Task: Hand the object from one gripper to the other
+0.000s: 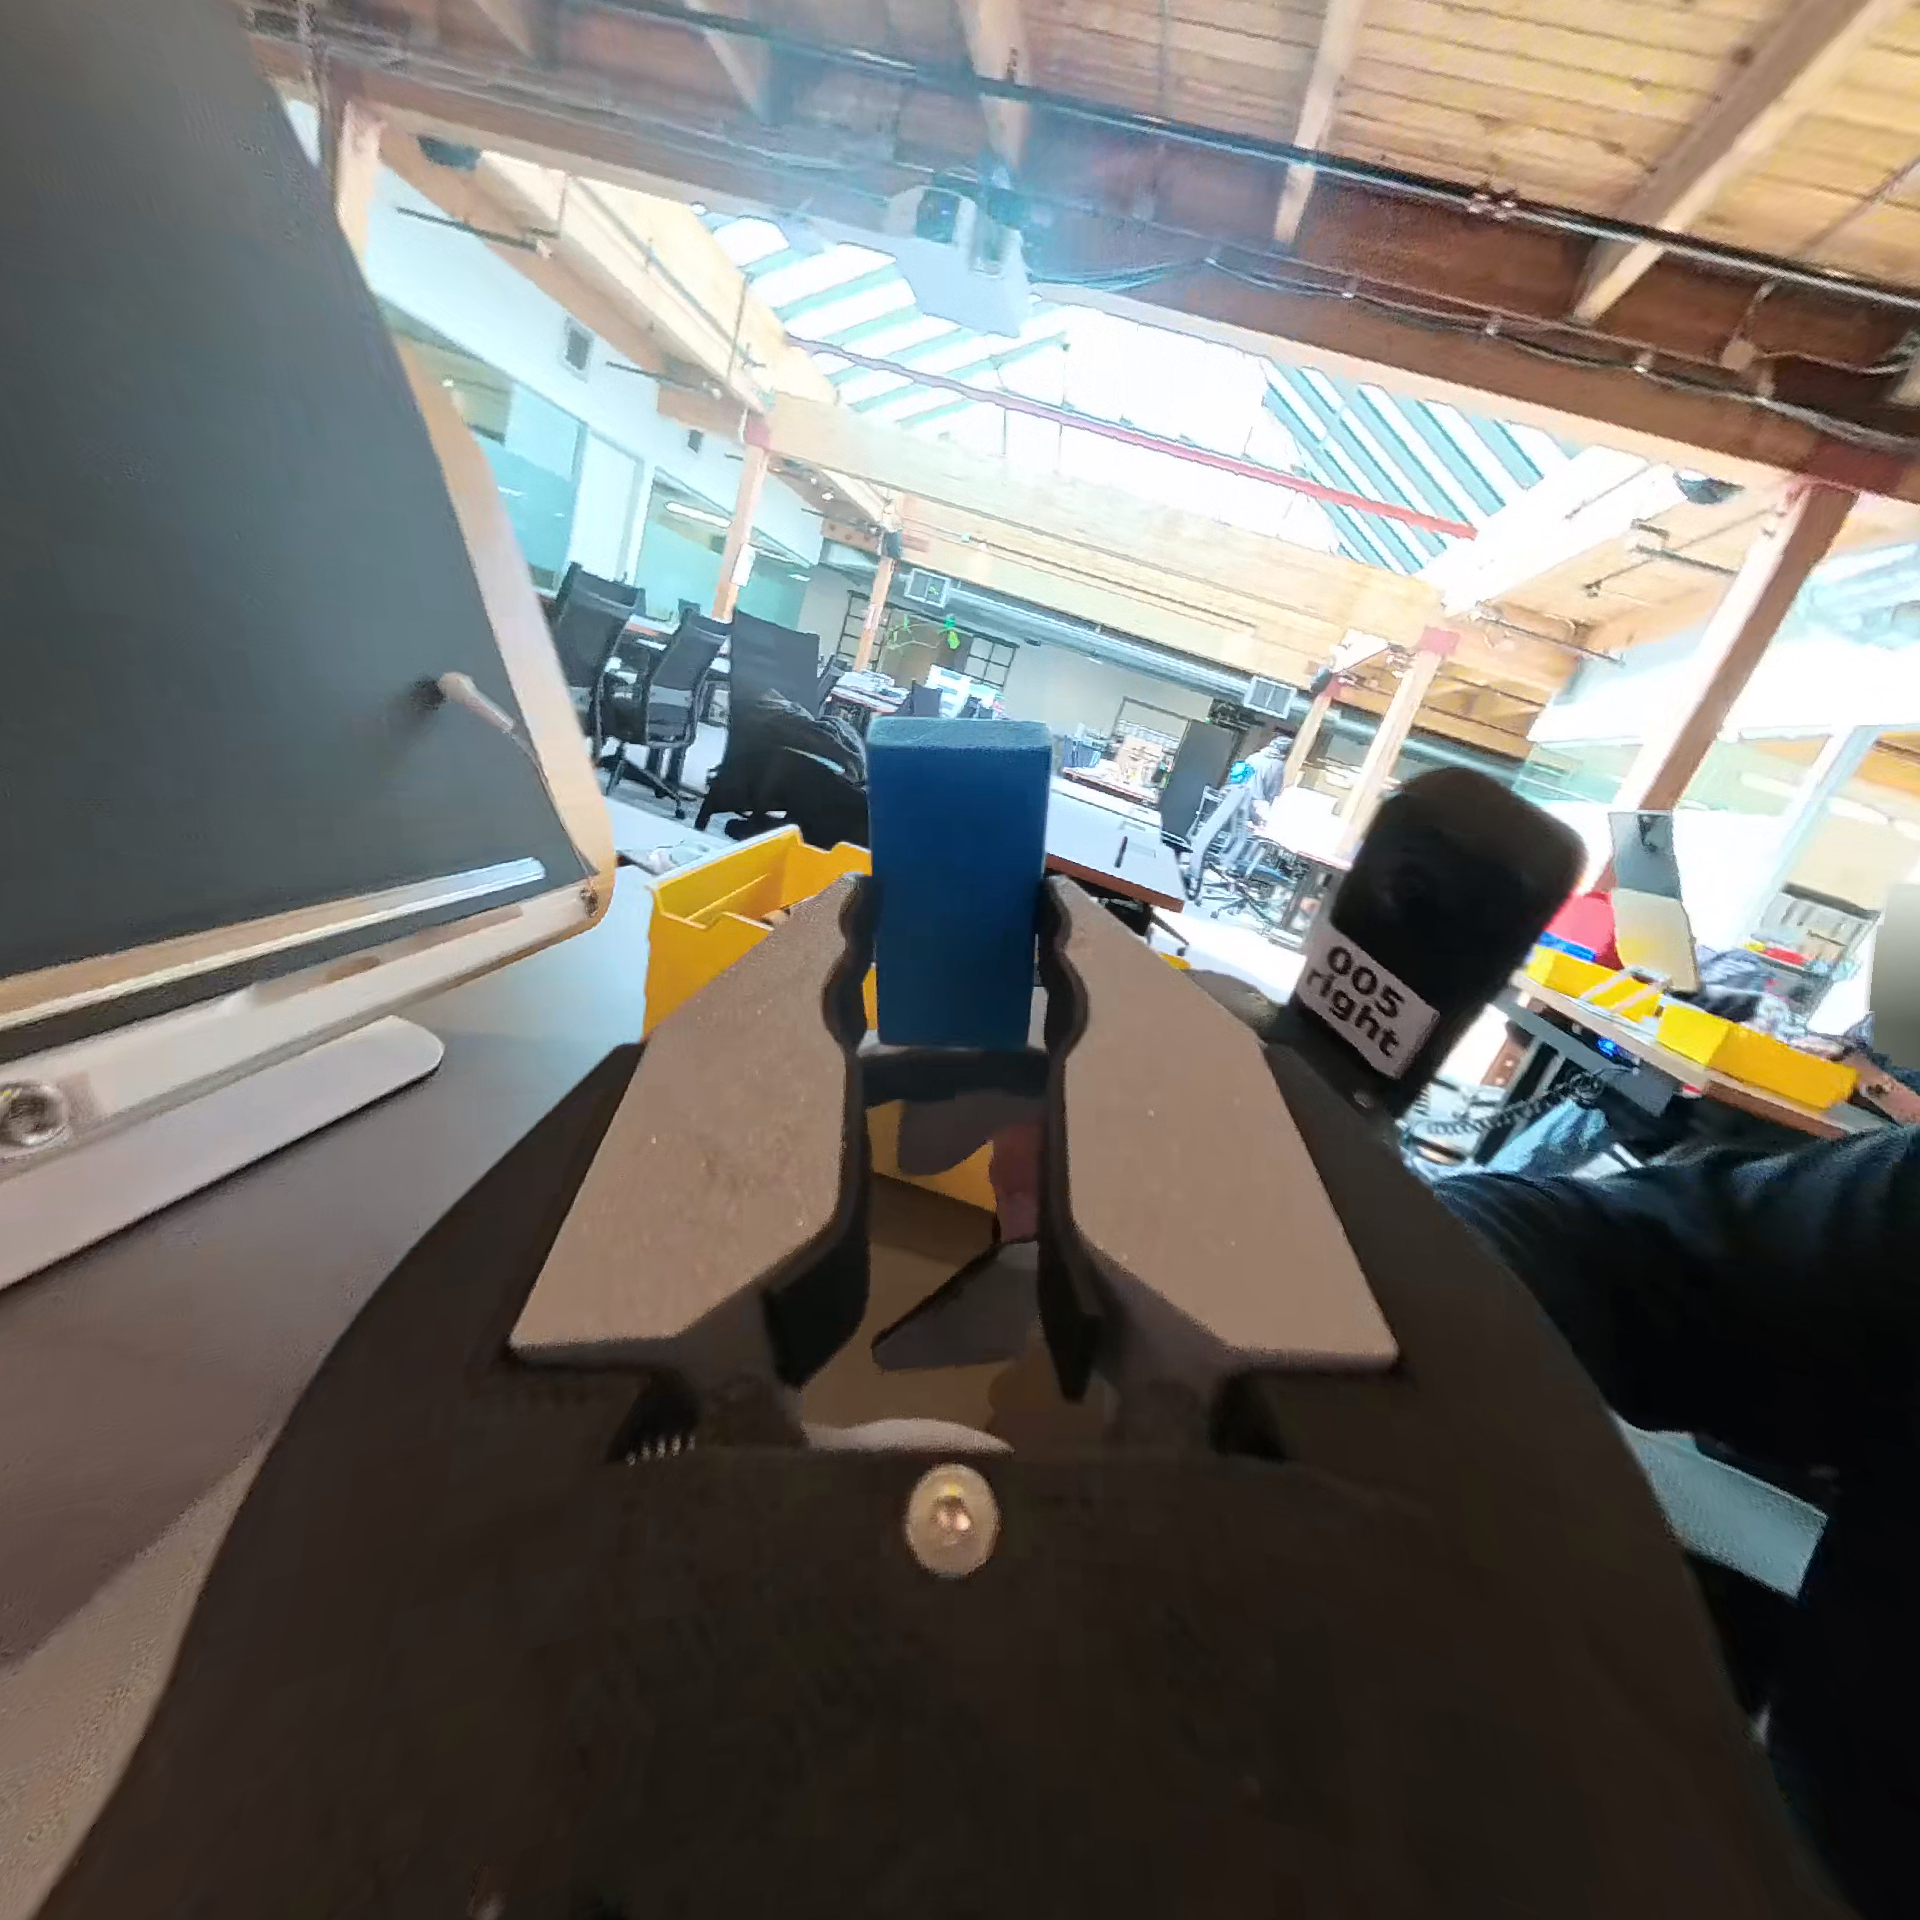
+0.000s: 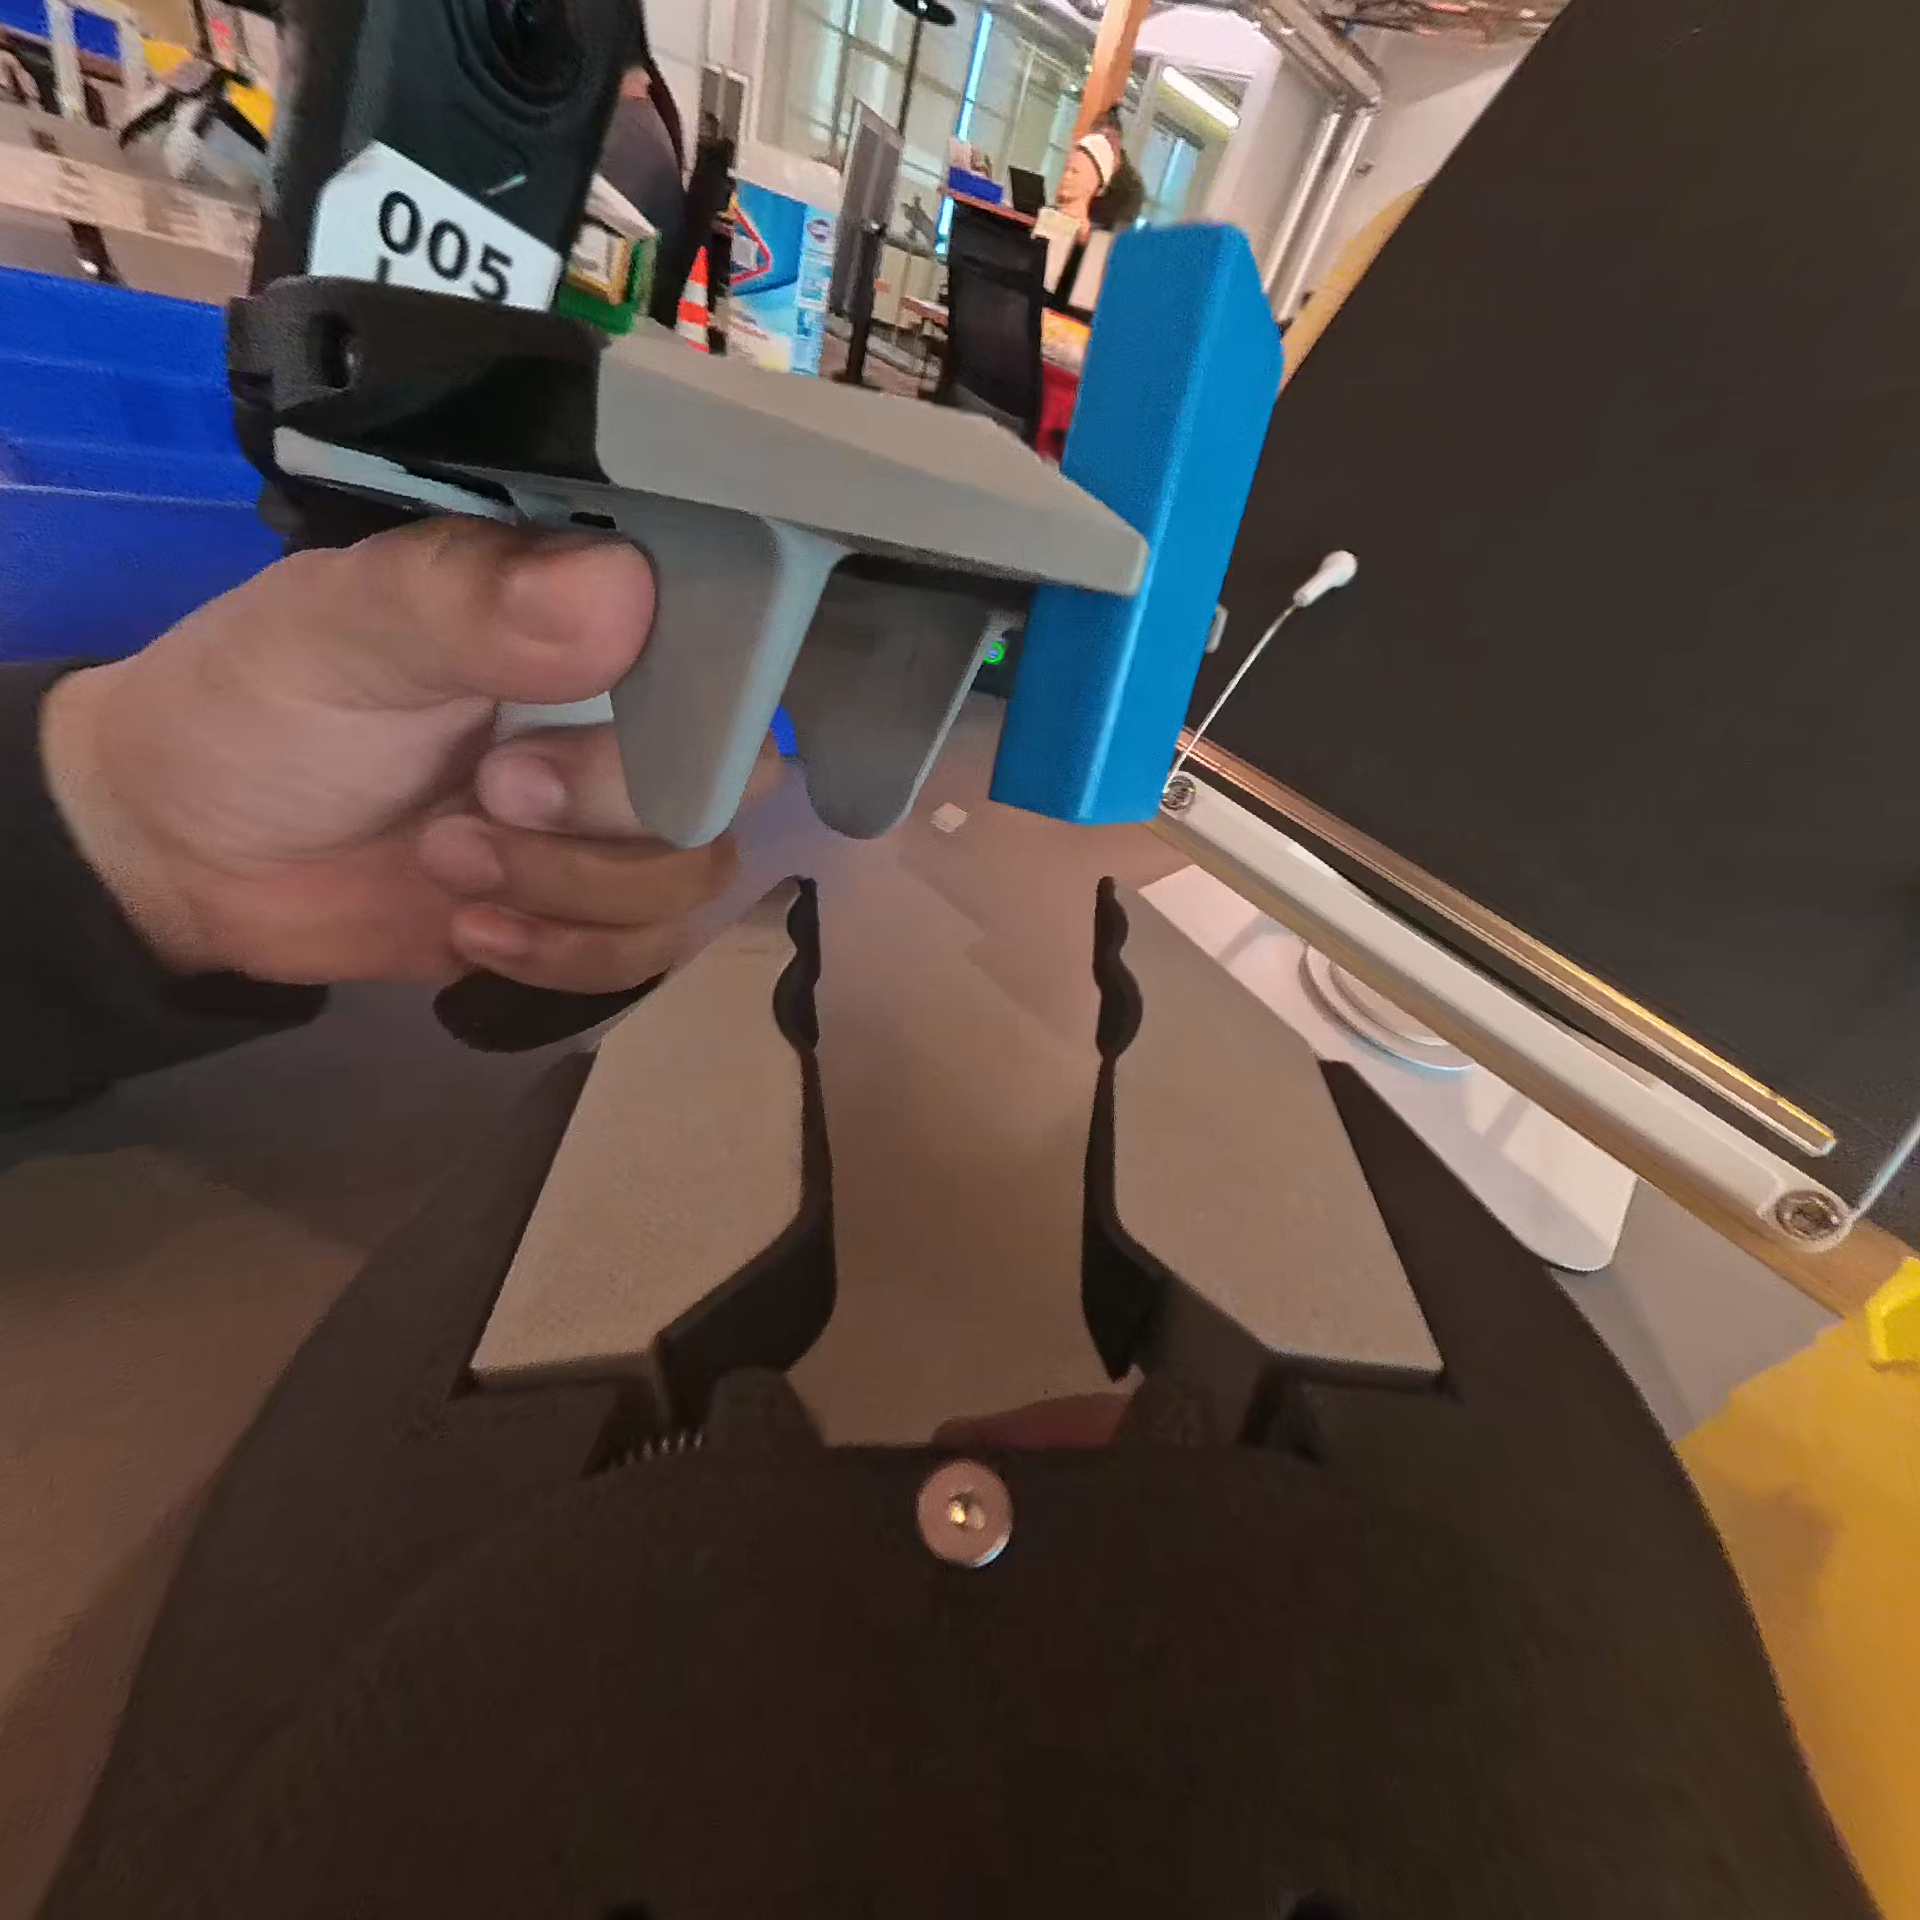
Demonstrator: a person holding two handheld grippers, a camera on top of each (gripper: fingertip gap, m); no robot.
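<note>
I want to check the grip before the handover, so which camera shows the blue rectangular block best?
The right wrist view: the blue rectangular block shows side-on at nearly full length, with the left claw clamped across its middle. The left wrist view shows the block end-on, its lower part hidden between the fingers.

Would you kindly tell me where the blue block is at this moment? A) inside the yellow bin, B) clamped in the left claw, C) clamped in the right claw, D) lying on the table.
B: the left claw is shut on the blue block, while the right claw stands open and empty below it.
</note>
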